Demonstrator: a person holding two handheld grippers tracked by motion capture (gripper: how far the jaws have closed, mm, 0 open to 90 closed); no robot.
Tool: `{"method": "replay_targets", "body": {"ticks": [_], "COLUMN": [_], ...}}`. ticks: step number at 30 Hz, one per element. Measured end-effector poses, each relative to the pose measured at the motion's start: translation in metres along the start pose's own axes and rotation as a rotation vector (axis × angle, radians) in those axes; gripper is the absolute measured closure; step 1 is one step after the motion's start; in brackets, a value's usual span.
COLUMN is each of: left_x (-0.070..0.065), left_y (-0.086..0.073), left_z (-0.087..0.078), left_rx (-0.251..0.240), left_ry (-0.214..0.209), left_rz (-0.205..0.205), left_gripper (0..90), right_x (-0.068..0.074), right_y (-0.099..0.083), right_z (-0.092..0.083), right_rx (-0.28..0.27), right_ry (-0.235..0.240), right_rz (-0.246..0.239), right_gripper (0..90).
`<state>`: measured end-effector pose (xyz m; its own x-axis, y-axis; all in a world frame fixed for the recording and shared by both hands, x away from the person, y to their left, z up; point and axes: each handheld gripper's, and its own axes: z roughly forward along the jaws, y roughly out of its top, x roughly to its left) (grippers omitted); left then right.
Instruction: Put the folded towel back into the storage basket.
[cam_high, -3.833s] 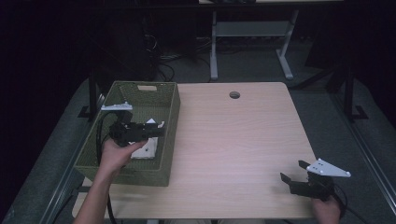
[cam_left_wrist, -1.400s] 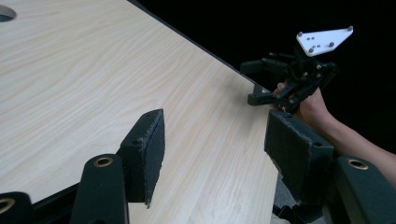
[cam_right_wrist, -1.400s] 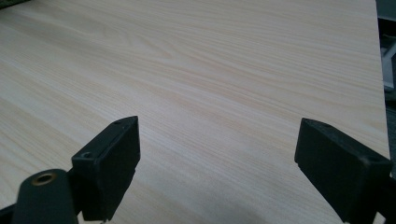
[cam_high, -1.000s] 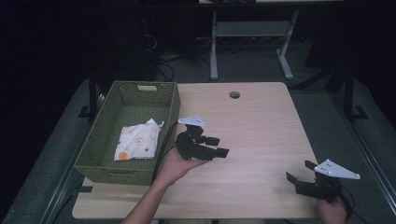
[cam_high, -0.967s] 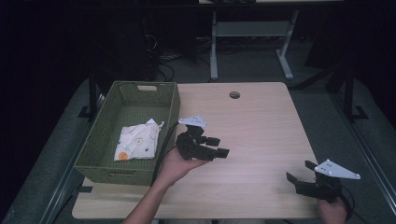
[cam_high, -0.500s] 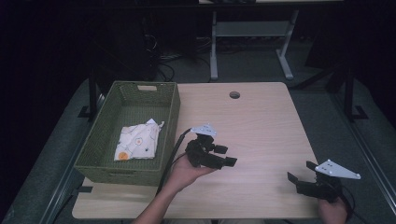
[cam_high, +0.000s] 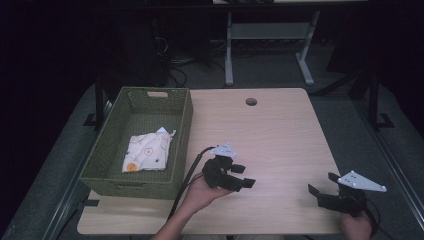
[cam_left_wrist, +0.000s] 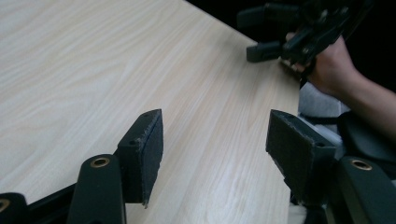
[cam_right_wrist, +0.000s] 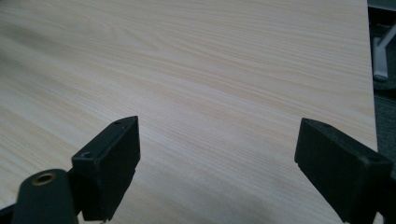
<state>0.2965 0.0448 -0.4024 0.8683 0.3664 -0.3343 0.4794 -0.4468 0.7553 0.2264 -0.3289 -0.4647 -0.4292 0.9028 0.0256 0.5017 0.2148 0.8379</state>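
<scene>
Both the left gripper (cam_high: 243, 176) and right gripper (cam_high: 323, 190) gape empty over bare table (cam_high: 280, 130); the green basket (cam_high: 182, 135) holding a patterned cloth (cam_high: 147, 152) sits beside the left one.

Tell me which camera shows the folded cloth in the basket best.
The high view: the cloth lies flat in the green basket, its printed pattern facing up. Both gripper views look across bare table instead.

Left gripper (cam_high: 242, 176) hovers low near the table's (cam_high: 280, 130) front edge, jaws apart, empty; right gripper (cam_high: 324, 189) gapes at the front right corner.
</scene>
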Motion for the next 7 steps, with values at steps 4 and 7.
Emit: {"method": "replay_targets", "body": {"ticks": [4, 7], "left_x": [-0.003, -0.006], "left_y": [-0.007, -0.013], "left_z": [0.003, 0.006], "left_rx": [0.019, 0.028], "left_ry": [0.029, 0.048], "left_rz": [0.02, 0.025], "left_gripper": [35.7, 34.9], "right_x": [0.002, 0.003], "right_y": [0.001, 0.001], "right_z": [-0.001, -0.002], "right_rx": [-0.001, -0.009], "right_ry": [0.0, 0.006], "right_rz": [-0.01, -0.019], "right_gripper": [13.6, 13.6]}}
